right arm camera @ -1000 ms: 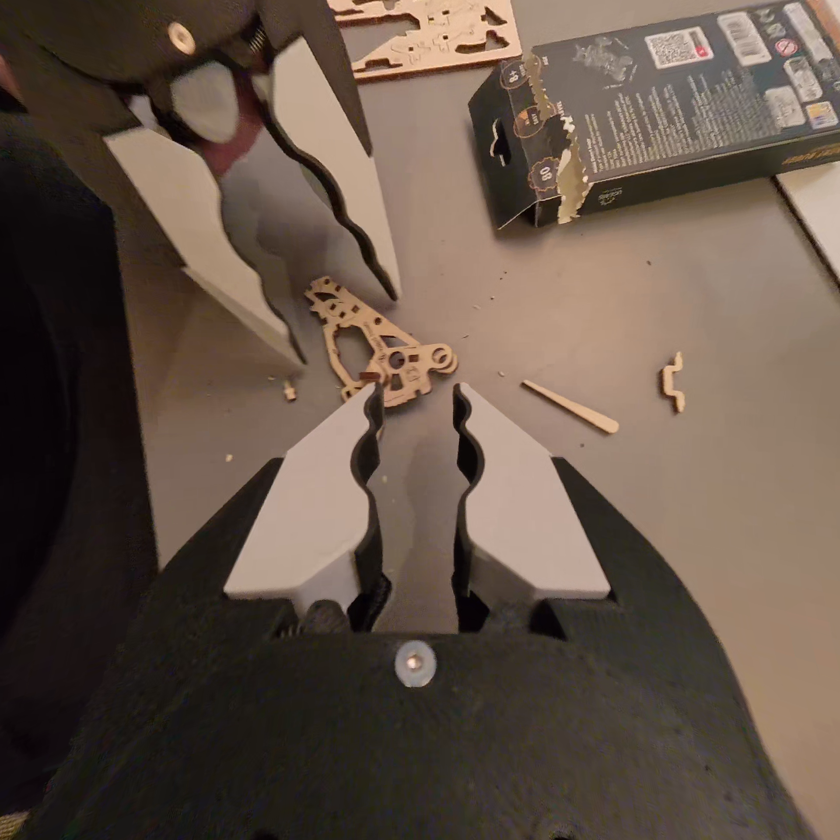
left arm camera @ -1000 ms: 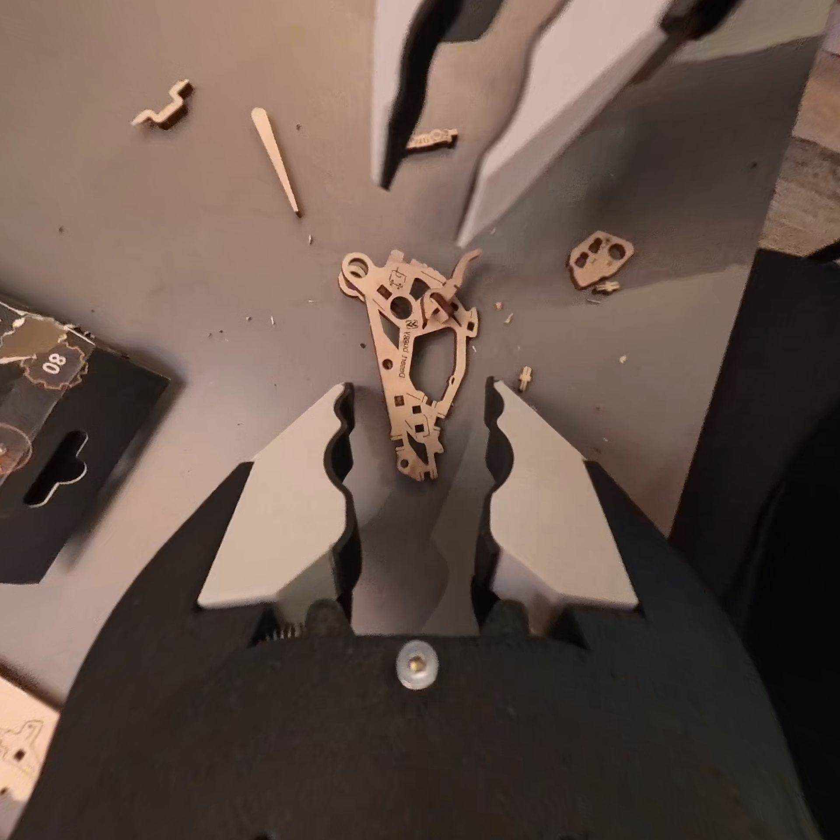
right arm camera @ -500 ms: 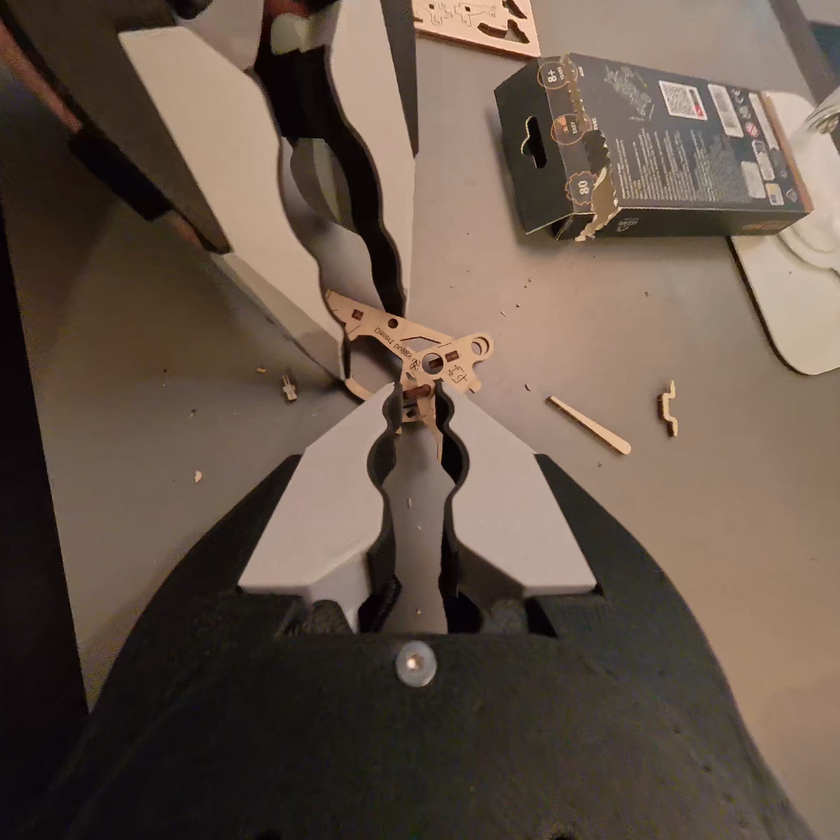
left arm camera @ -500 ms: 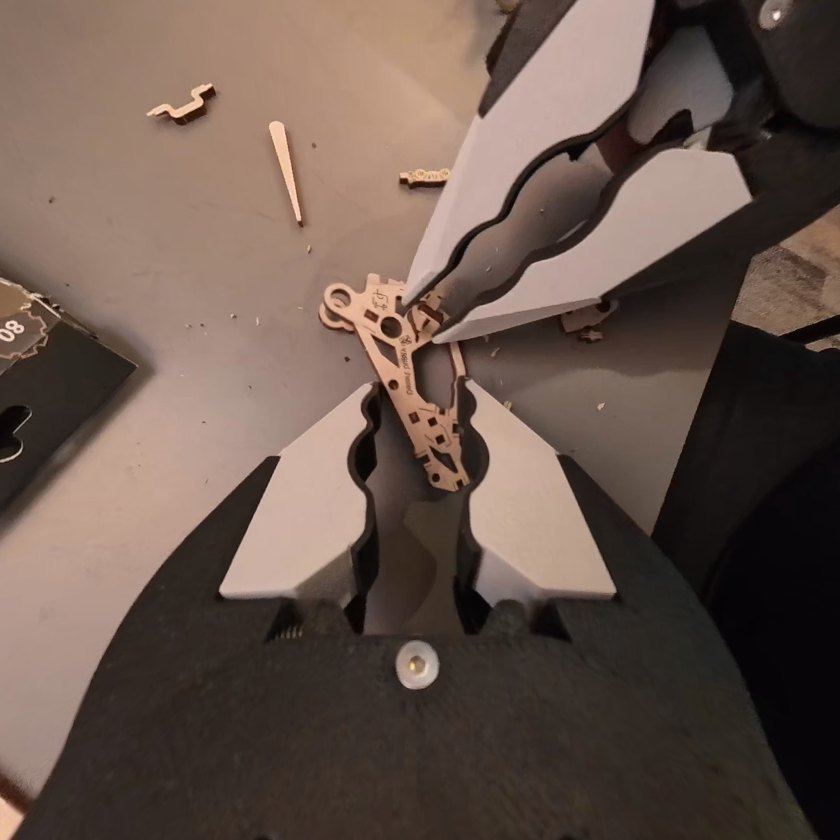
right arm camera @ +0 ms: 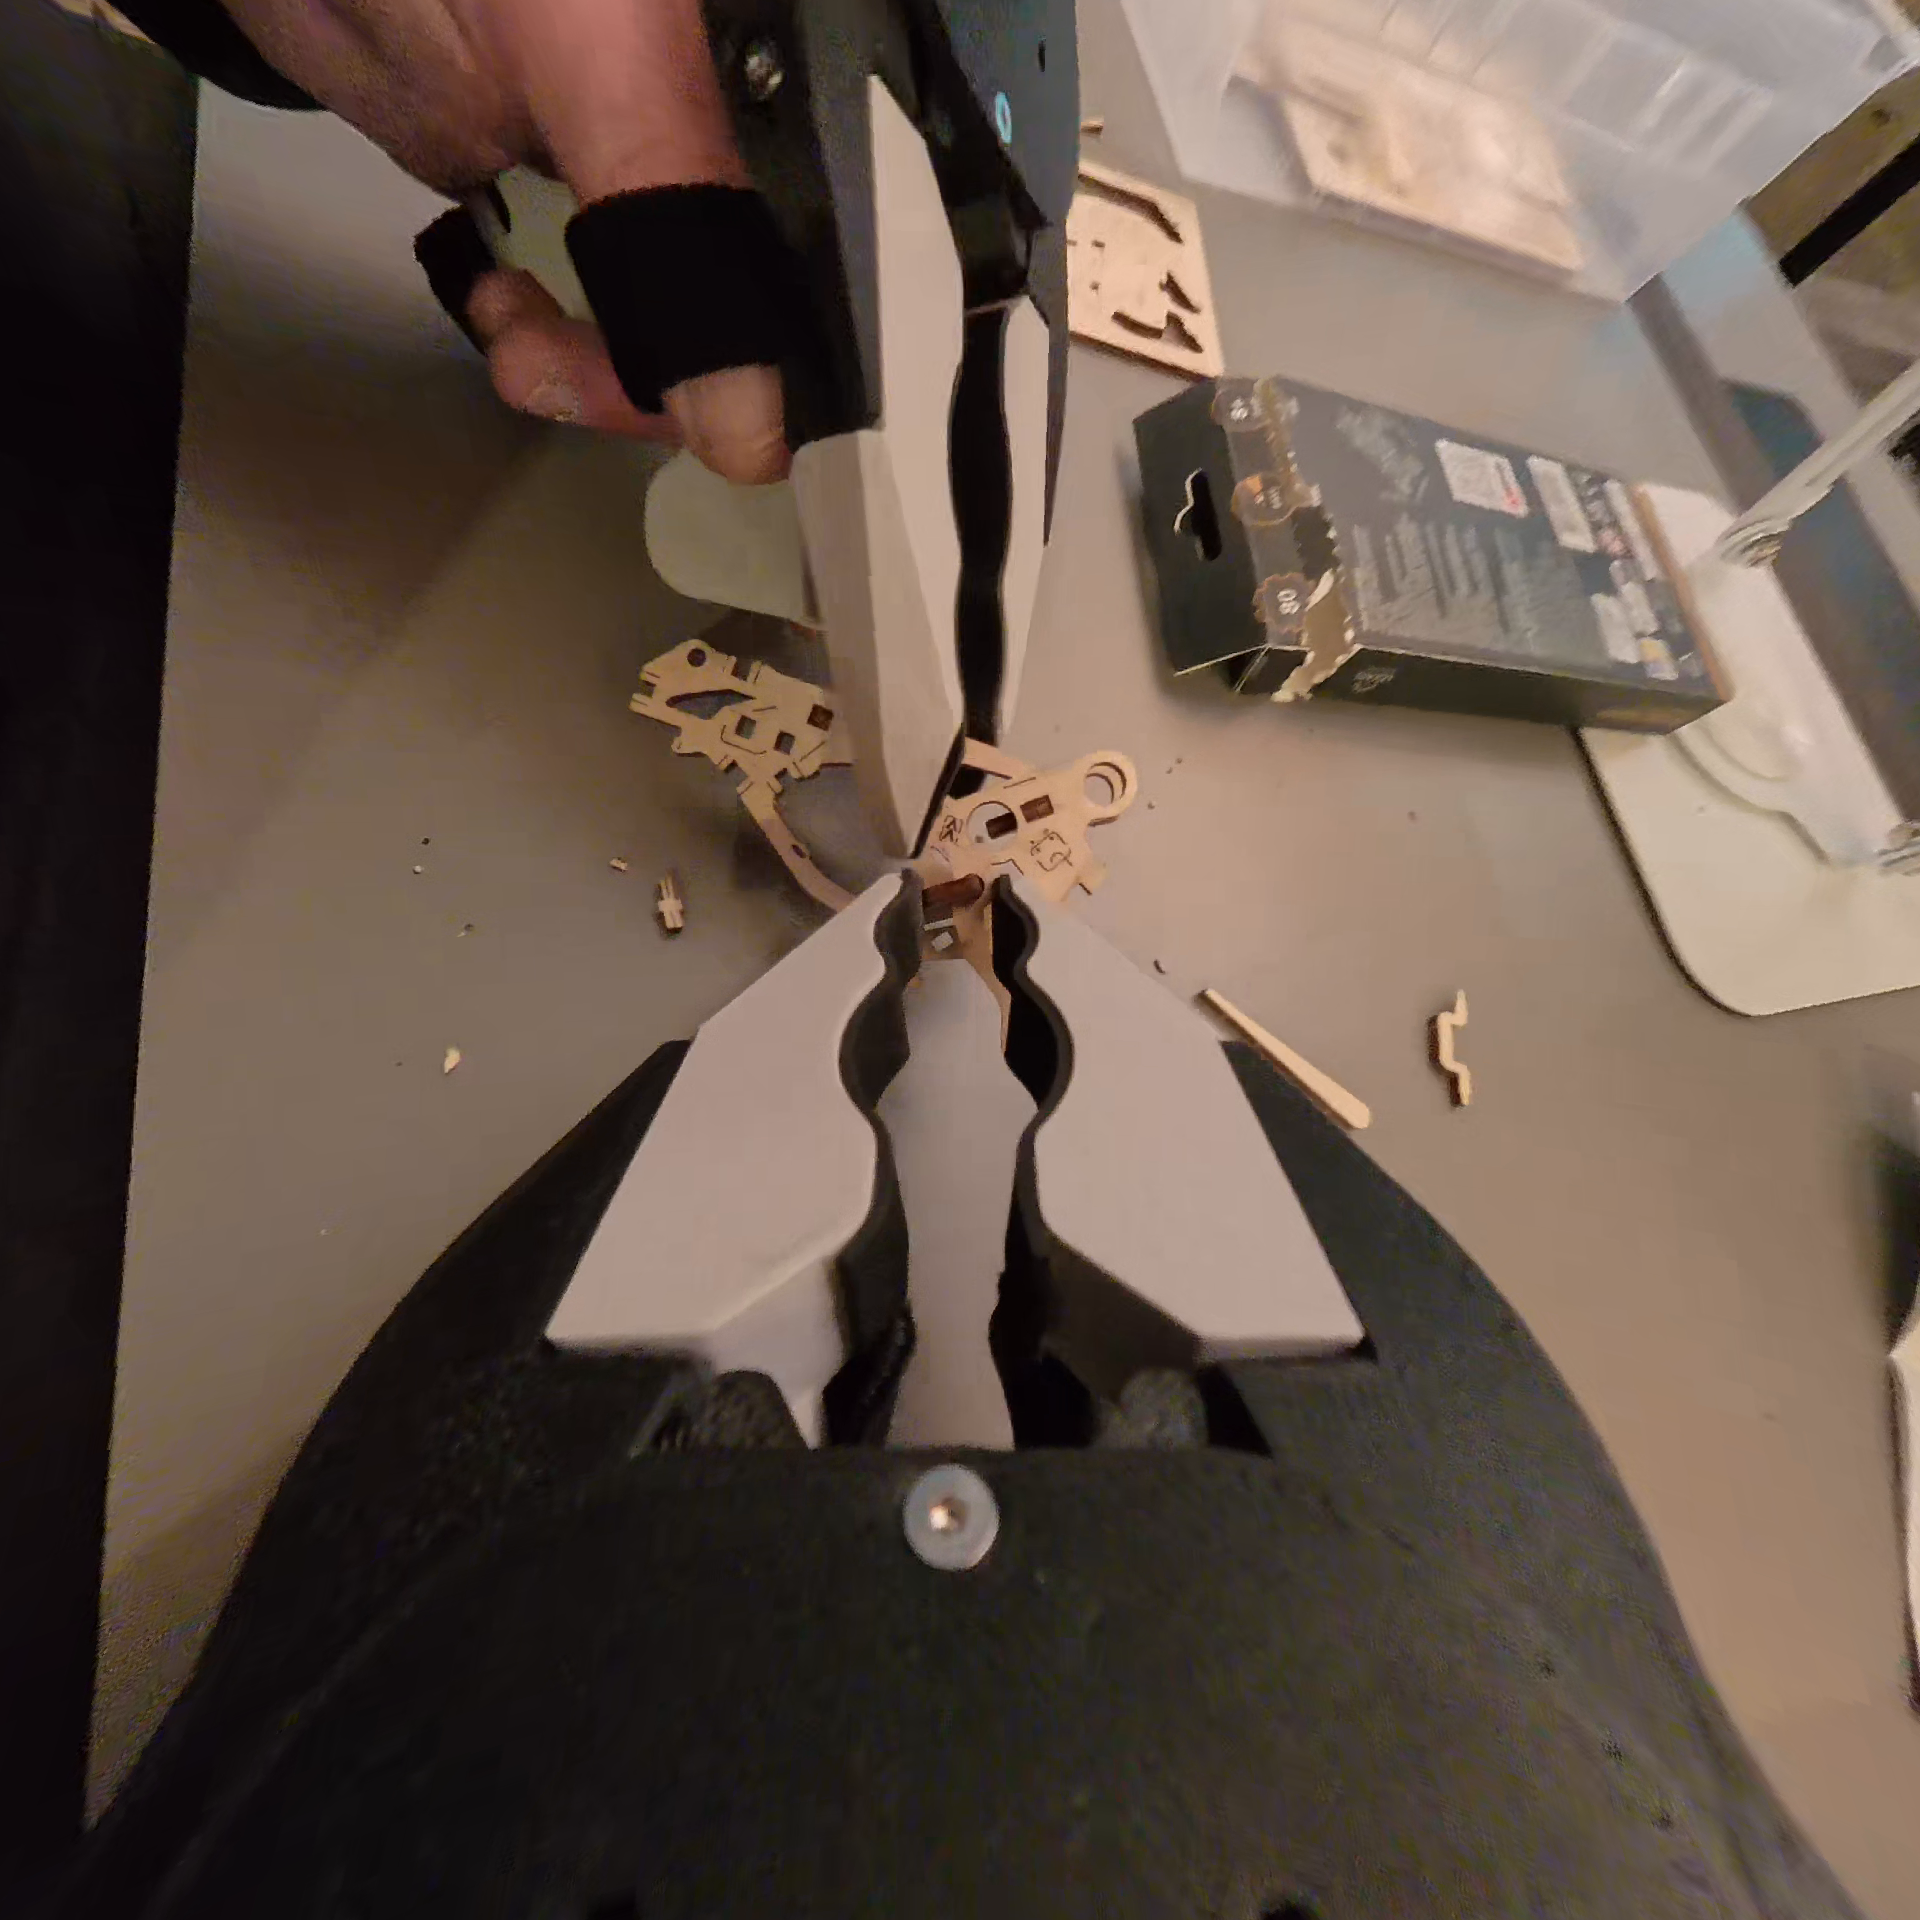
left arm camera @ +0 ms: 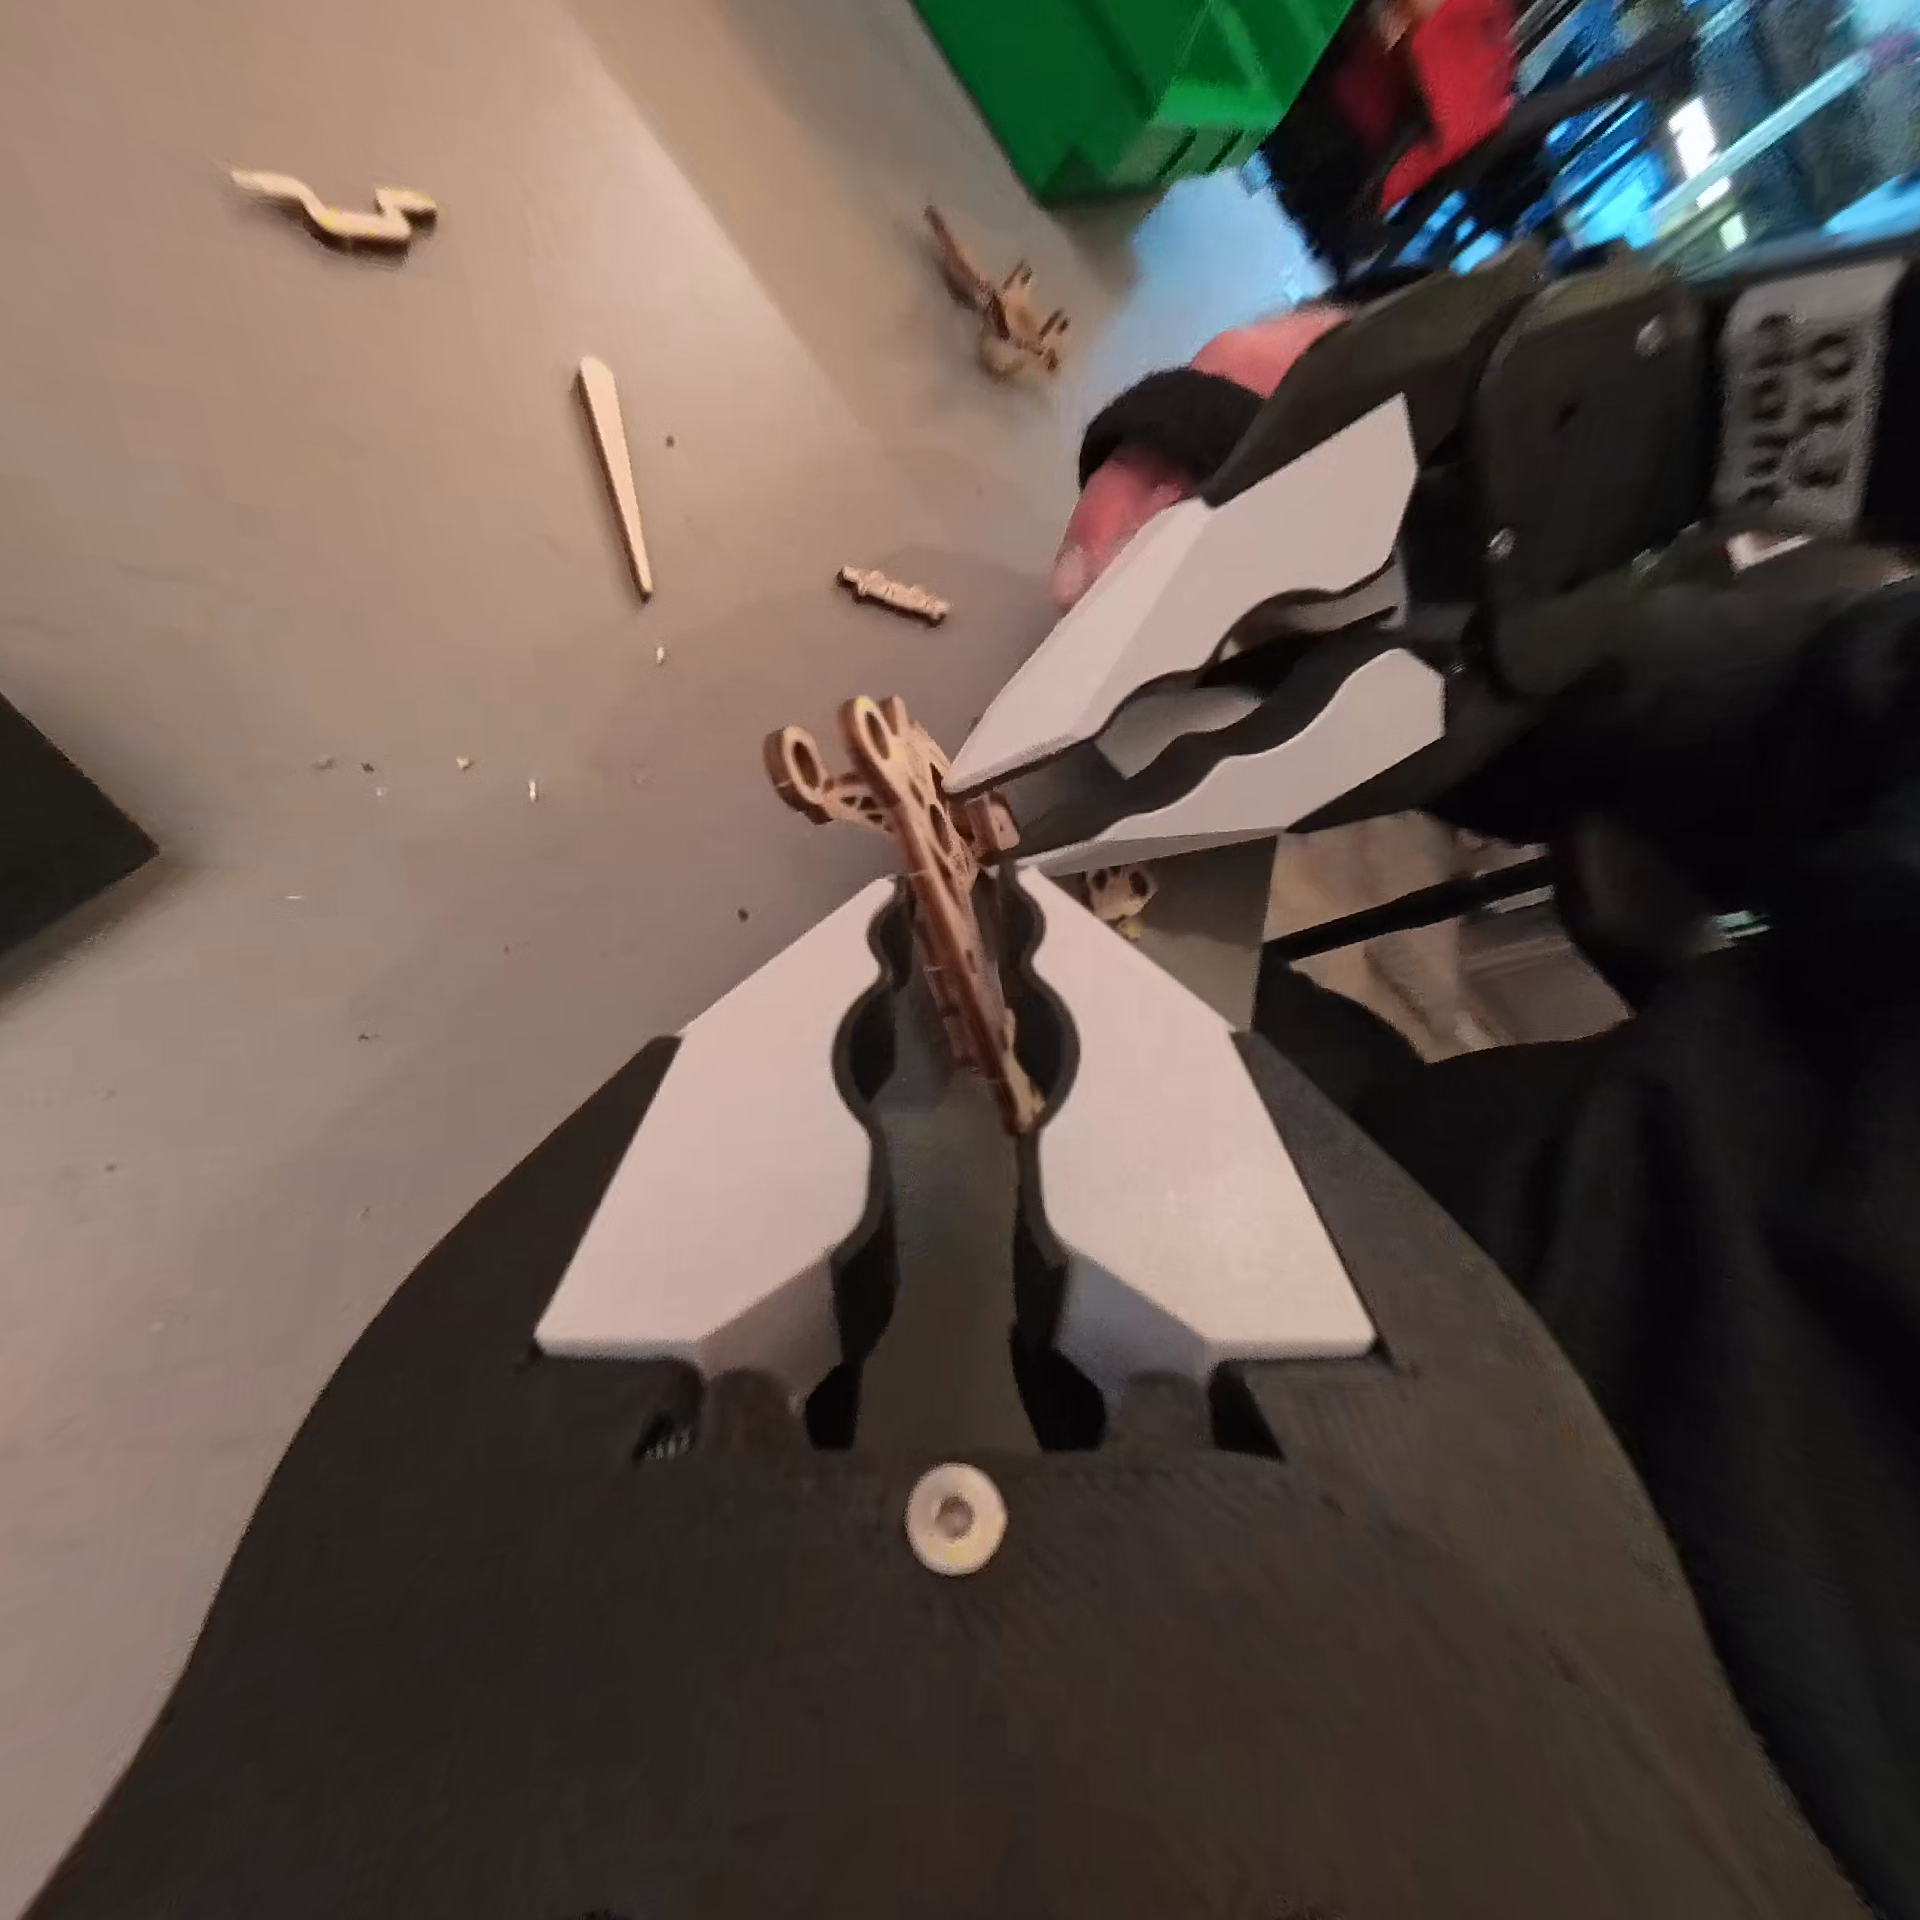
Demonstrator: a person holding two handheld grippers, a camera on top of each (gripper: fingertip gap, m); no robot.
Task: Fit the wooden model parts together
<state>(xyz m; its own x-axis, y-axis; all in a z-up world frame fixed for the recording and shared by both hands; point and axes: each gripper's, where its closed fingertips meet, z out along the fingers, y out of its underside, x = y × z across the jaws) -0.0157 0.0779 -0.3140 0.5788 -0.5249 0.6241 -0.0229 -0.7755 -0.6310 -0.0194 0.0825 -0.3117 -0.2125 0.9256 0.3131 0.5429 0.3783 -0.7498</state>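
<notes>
**Frame plate lifted off the table, both tools on it**

Since half a second ago the wooden frame plate point(left arm camera: 940, 914) has come up from lying flat on the table point(left arm camera: 312, 935) and now stands on edge, raised and tilted. The left tool point(left arm camera: 956, 894) is clenched on the plate's lower half, which runs back between its fingers toward 6 o'clock in the left wrist view. The plate's ringed end points up toward 11 o'clock, so the long axis runs roughly from 5 to 11.

The right tool point(right arm camera: 951, 904) comes in from 3 o'clock in the left wrist view. It is nearly shut, its tips pinching the small dark peg piece point(right arm camera: 951, 894) and the plate's edge there. Whether it grips the peg alone or the plate too, I cannot tell. In the right wrist view the plate spreads from 10 to 1 o'clock just past the tool tips.

The coming move likely turns on this: the peg sits at the upper end of the plate, directly at the right tool's tips, while the left tool steadies the lower end. The push should run across the plate's face, not along its length.

Loose on the table lie a tapered stick point(left arm camera: 615, 473), a zigzag piece point(left arm camera: 348, 213) and a dark box point(right arm camera: 1423, 561).
</notes>
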